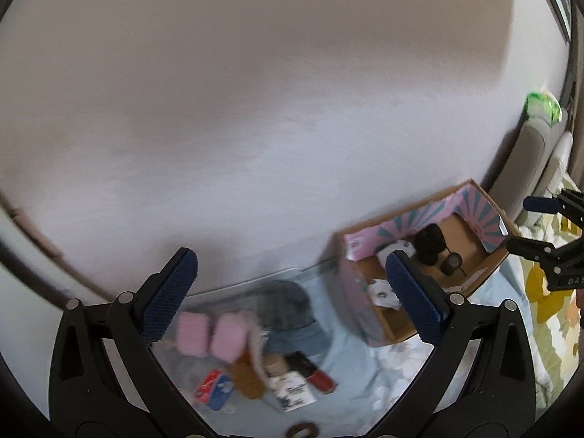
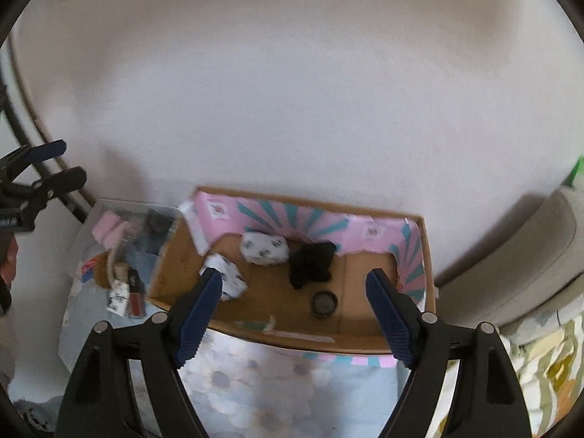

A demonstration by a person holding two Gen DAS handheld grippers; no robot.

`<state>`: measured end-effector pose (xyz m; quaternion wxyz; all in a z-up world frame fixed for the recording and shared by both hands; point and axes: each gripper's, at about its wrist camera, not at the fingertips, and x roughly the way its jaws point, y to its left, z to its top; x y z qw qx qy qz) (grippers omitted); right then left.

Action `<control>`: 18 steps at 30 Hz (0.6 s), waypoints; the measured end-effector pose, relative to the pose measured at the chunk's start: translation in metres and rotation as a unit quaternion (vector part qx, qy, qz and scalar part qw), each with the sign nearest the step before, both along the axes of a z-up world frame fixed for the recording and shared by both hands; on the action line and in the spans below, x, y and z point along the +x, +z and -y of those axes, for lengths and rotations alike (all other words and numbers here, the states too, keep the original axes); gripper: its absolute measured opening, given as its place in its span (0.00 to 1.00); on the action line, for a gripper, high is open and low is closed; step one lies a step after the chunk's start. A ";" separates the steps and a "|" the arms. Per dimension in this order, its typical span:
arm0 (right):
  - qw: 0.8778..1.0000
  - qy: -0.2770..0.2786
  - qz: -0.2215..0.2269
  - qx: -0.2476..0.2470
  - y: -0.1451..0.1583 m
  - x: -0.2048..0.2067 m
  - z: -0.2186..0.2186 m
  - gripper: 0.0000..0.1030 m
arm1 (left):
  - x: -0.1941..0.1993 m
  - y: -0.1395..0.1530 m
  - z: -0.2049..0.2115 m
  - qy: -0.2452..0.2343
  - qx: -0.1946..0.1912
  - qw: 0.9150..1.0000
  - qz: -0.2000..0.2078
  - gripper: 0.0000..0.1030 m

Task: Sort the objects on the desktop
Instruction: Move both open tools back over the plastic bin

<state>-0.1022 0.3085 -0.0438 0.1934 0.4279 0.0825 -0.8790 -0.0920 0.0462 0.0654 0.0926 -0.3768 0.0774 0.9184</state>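
Note:
A cardboard box (image 2: 255,294) with a pink and teal lining stands against the wall. Inside lie two white printed bundles (image 2: 264,248), a black bundle (image 2: 310,261) and a small round dark jar (image 2: 323,303). My right gripper (image 2: 295,310) hovers above the box's near side, open and holding nothing. Left of the box, a clear tray (image 2: 91,215) holds a pile: pink blocks (image 1: 193,335), a red and blue card box (image 1: 213,388), a brown piece (image 1: 248,377), a white printed carton (image 1: 294,392) and a red and black item (image 1: 317,374). My left gripper (image 1: 292,292) is open above this pile, empty.
Everything rests on a pale blue floral sheet (image 2: 255,383). A plain wall (image 1: 255,109) rises right behind the box and tray. A grey cushion (image 2: 529,255) lies to the right of the box, with something green (image 1: 542,106) beyond it. A yellow patterned cloth (image 2: 547,372) lies front right.

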 end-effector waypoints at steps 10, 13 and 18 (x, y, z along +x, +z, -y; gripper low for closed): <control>0.992 0.117 -0.021 -0.045 0.028 0.043 0.079 0.76 | 0.040 -0.001 0.102 0.051 0.016 0.999 -0.006 1.00; 0.987 0.148 -0.015 -0.057 0.021 0.055 0.103 0.76 | 0.053 -0.021 0.120 0.059 0.017 0.998 0.015 1.00; 0.980 0.185 0.030 -0.072 -0.008 0.066 0.142 0.75 | 0.070 -0.065 0.133 0.044 -0.012 0.998 0.044 0.99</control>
